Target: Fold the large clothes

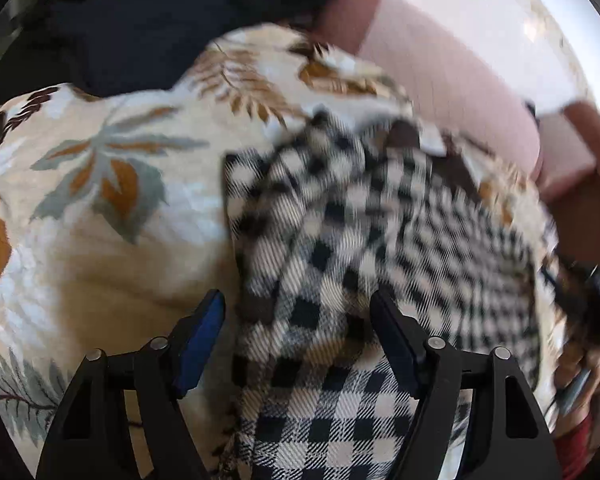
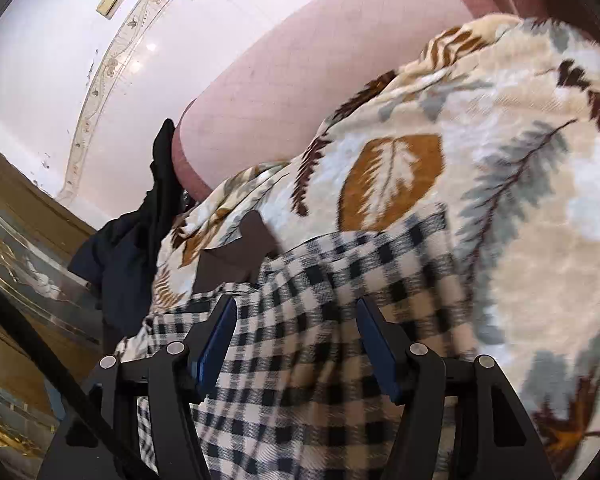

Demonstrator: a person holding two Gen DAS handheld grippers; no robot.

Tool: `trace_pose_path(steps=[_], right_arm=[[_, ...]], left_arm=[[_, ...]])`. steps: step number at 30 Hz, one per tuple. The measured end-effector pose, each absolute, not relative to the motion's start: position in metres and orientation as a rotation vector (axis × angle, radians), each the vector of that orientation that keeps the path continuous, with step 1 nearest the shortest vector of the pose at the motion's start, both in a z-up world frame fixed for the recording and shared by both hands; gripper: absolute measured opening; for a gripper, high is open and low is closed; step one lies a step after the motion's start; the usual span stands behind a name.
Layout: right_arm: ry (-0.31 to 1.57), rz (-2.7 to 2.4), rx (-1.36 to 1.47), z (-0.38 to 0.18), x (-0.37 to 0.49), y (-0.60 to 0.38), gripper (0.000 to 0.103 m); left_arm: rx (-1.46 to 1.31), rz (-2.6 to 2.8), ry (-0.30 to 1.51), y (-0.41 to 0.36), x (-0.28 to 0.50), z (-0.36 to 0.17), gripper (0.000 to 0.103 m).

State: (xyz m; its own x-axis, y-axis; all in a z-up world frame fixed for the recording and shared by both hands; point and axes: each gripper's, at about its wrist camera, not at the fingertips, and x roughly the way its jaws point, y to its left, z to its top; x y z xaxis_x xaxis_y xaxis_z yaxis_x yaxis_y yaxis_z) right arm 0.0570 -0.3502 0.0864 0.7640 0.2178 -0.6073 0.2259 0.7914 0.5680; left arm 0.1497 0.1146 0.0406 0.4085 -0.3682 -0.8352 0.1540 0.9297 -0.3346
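Checked black-and-white fabric of a large garment (image 1: pixel 320 280) is filling the space nearest both cameras, lying rumpled over a cream blanket with a leaf print (image 1: pixel 120 184). Starting at the left, the left gripper (image 1: pixel 298 312) is hovering low over the garment's edge with its jaws spread wide and nothing pinched between the blue pads (image 1: pixel 204 340); the cloth is passing under the gap. Moving right, the right gripper (image 2: pixel 296 320) is also gaping wide over the same checked garment (image 2: pixel 300 360), gripping nothing. A dark garment (image 2: pixel 132 248) is lying at the blanket's far edge, against a pink upholstered headboard (image 2: pixel 320 80). Both tools are pointing forward and downward at the cloth. To fold well, each gripper is probably needing to close on a single clean edge or corner, not a bunched layer, before lifting together
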Motion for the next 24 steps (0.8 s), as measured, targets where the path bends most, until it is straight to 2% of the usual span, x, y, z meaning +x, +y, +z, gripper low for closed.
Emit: trace_pose_path(steps=[1, 3, 7, 9, 13, 17, 24], right_arm=[[0.715, -0.021, 0.657, 0.088, 0.053, -0.351, 0.067], [0.707, -0.031, 0.646, 0.091, 0.047, -0.355, 0.067], [0.688, -0.043, 0.662, 0.096, 0.036, -0.364, 0.067], [0.684, -0.048, 0.671, 0.098, 0.033, -0.368, 0.067], [0.694, -0.053, 0.663, 0.096, 0.035, -0.365, 0.067], [0.715, -0.048, 0.619, 0.095, 0.043, -0.356, 0.067], [0.759, -0.060, 0.594, 0.083, 0.055, -0.353, 0.067]], left_arm=[[-0.203, -0.346, 1.119, 0.111, 0.150, 0.038, 0.031], [-0.185, -0.346, 1.121, 0.110, 0.146, 0.041, 0.020], [-0.191, -0.348, 1.076, 0.128, 0.124, 0.064, 0.016], [-0.170, -0.341, 1.077, 0.133, 0.115, 0.067, 0.016], [-0.132, -0.295, 1.081, 0.144, 0.111, 0.061, 0.027], [-0.247, -0.272, 1.049, 0.162, 0.125, 0.069, 0.028], [-0.247, -0.225, 0.965, 0.144, 0.176, 0.076, 0.054]])
